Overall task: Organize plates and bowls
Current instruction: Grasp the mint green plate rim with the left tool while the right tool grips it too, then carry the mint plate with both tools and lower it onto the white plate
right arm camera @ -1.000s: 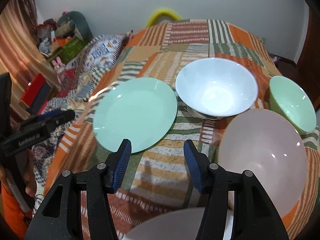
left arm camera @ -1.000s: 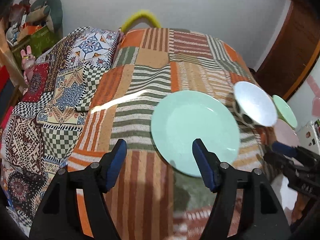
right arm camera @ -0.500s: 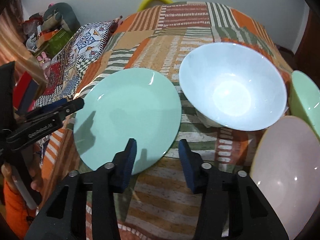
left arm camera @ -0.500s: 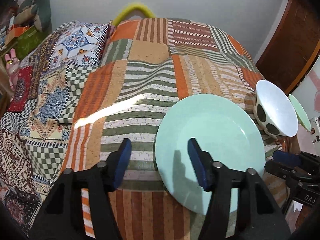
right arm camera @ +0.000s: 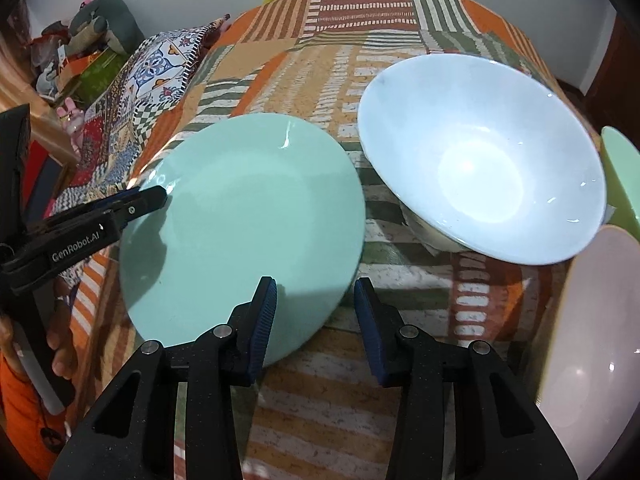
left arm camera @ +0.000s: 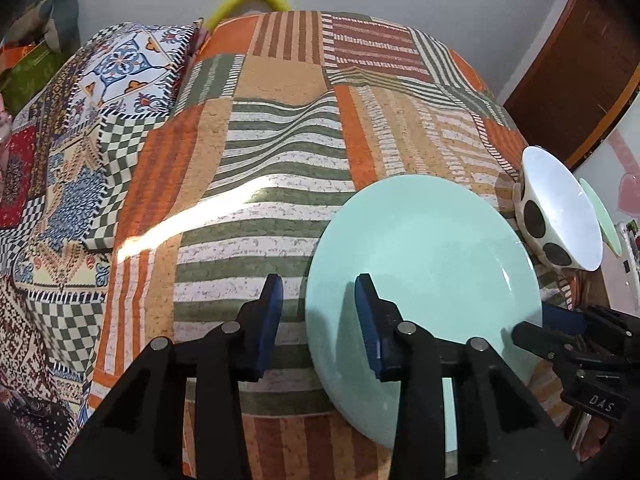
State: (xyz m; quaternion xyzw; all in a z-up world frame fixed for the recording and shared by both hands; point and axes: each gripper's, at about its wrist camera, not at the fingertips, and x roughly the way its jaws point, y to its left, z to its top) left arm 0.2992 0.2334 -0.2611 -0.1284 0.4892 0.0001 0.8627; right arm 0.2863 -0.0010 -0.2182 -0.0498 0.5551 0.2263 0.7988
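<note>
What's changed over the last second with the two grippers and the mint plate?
Both grippers closed in on the round mint-green plate: the left gripper and right gripper now each straddle its rim, jaws narrowed but open. Nothing gripped. The plate, white bowl, pale pink bowl and green bowl stayed put.

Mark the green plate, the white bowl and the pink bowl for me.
green plate [right arm camera: 240, 216], right wrist view, flat centre.
white bowl [right arm camera: 480, 176], right wrist view, inside bottom.
pink bowl [right arm camera: 592, 320], right wrist view, inner wall.
</note>
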